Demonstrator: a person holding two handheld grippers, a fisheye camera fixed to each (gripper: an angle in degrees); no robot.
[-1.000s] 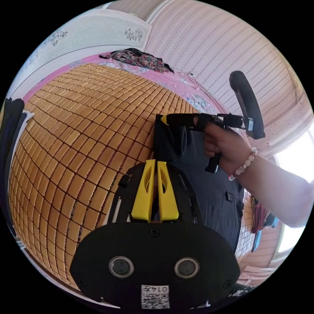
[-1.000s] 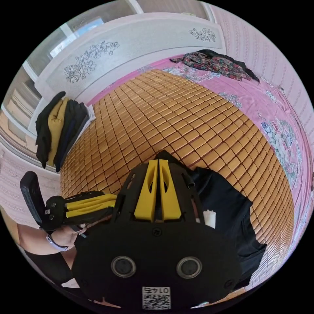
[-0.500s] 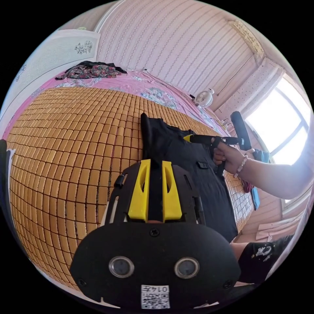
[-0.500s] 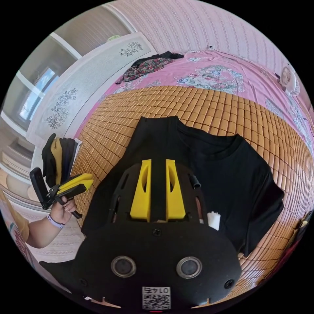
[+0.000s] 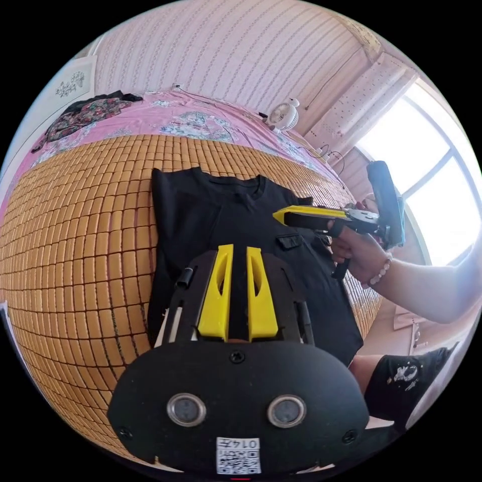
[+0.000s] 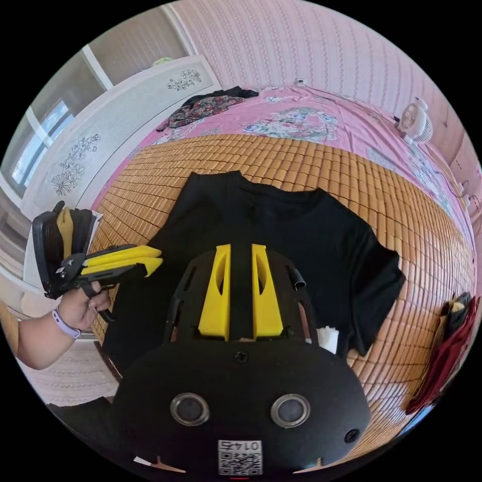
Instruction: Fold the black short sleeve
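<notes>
The black short sleeve point(image 6: 281, 236) is now laid out flat on the bamboo mat point(image 6: 391, 186) of the bed, collar toward the pink sheet point(image 6: 311, 113), whereas a second ago it was bunched and held up by both grippers, and half a second ago it was just being spread. Its far sleeve is tucked in against the body; the near sleeve, on the side of the red clothes point(image 6: 447, 351), lies spread out on the mat.

In the left gripper view, the left gripper point(image 5: 235, 251) is seen raised over the lower half of the shirt point(image 5: 221, 221), its yellow jaws slightly apart with nothing caught between them. In the right gripper view, the right gripper point(image 6: 240, 248) is likewise held above the shirt's middle, jaws parted a little and empty. The right gripper point(image 5: 281, 216) is also seen from the left gripper view, hovering above the shirt's chest pocket with its jaws nearly together, and the left gripper point(image 6: 153, 258) from the right gripper view, beside the shirt's tucked sleeve.

The cloth has therefore been released and the spreading step appears finished; the folding proper is judged not yet begun, and a sleeve or side edge is probably to be taken next
</notes>
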